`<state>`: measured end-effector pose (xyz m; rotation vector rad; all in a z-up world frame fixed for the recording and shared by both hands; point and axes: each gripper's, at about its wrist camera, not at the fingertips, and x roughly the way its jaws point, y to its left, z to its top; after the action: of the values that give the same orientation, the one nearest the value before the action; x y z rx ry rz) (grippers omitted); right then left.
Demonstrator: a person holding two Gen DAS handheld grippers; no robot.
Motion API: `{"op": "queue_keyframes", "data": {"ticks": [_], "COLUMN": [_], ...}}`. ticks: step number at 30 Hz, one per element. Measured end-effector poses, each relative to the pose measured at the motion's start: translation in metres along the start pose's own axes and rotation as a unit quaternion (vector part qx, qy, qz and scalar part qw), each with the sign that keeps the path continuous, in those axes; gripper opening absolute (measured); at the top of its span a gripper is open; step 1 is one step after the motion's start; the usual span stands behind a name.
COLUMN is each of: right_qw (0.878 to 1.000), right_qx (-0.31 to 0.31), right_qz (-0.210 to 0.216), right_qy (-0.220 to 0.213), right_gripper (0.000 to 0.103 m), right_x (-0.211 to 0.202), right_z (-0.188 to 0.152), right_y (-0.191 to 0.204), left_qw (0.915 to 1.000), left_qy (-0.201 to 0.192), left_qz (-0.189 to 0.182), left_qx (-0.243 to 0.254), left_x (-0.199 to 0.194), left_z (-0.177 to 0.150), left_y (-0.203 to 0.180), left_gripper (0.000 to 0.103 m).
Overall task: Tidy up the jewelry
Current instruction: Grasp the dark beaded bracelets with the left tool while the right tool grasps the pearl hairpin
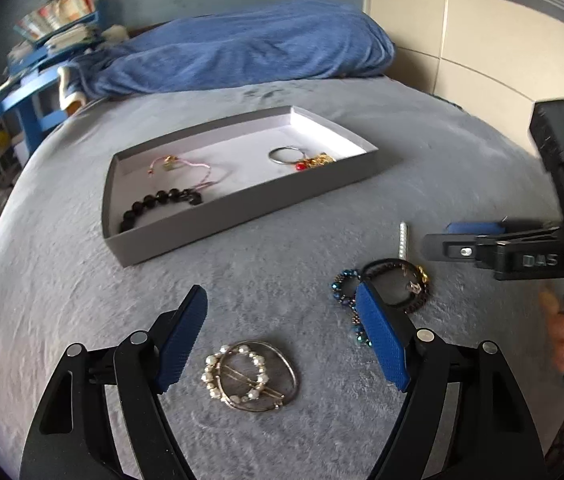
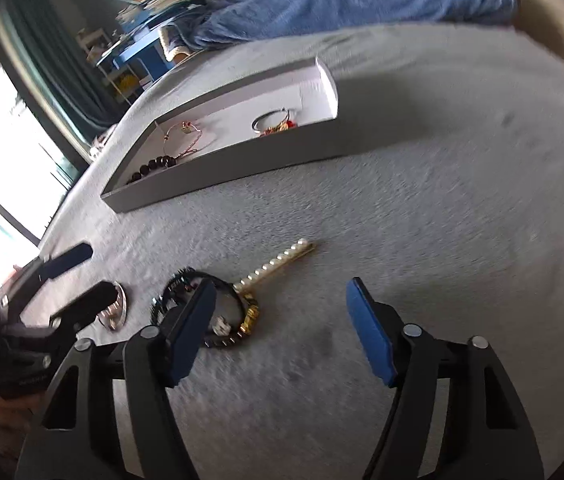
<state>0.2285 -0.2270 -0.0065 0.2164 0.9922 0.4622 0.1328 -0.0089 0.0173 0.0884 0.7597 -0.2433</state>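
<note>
Jewelry loose on the grey bed blanket (image 1: 282,264), grey tray (image 1: 249,204) at twelve o'clock

The tray holds a black bead bracelet (image 1: 149,206), pink cord bracelet (image 1: 185,168) and silver ring (image 1: 286,155); a blue pillow (image 1: 241,52) lies beyond; the left tool (image 1: 282,336) is spread, empty, with the pearl hoop clip (image 1: 249,374) between its fingers; a blue bead bracelet (image 1: 344,284) sits behind its right finger; the right tool (image 2: 277,328) is spread, holding nothing, black bracelets (image 2: 225,320) at its nine o'clock, pearl bar clip (image 2: 277,260) at twelve.
</note>
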Motion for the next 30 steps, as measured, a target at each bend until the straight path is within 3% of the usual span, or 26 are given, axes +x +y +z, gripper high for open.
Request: {"op": "queue_keyframes", "data": {"ticks": [2,6,8,10,13,18,21,26,30], "right_qw": [1.000,1.000,1.000,1.000,1.000,0.997,0.995,0.995,0.995], "right_qx": [0.001,-0.010,-0.016,-0.017,-0.019,-0.041,-0.045,-0.041,-0.042], "right_qz": [0.005,-0.007,-0.016,-0.020,-0.023,-0.069,-0.085,-0.088,-0.090], "right_qy": [0.008,0.018,0.015,0.013,0.007,-0.005,-0.004,-0.005,-0.011], "right_gripper": [0.047,0.037,0.027,0.007,0.007,0.007,0.007,0.008,0.008], "right_x": [0.009,0.026,0.028,0.028,0.025,0.016,0.014,0.017,0.020], "right_z": [0.004,0.009,0.011,0.012,0.014,0.017,0.017,0.016,0.015], "right_y": [0.003,0.009,0.009,0.005,0.001,-0.001,-0.007,-0.015,-0.015], "left_qw": [1.0000,0.9999,0.9997,0.9992,0.9985,0.9974,0.9967,0.9944,0.9936], "left_qy": [-0.003,0.002,0.005,0.007,0.009,0.018,0.025,0.058,0.056], "left_qz": [0.000,-0.013,-0.020,-0.028,-0.038,-0.047,-0.052,-0.070,-0.077], "left_qx": [-0.002,0.007,0.015,0.027,0.038,0.051,0.057,0.055,0.060], "left_x": [-0.001,0.002,0.004,0.007,0.011,0.028,0.038,0.053,0.049], "left_z": [0.001,0.001,0.001,0.001,0.002,0.009,0.013,0.013,0.012], "left_y": [0.001,-0.006,-0.010,-0.016,-0.023,-0.033,-0.037,-0.038,-0.038], "left_gripper": [0.078,0.078,0.078,0.078,0.078,0.076,0.068,0.030,0.012]}}
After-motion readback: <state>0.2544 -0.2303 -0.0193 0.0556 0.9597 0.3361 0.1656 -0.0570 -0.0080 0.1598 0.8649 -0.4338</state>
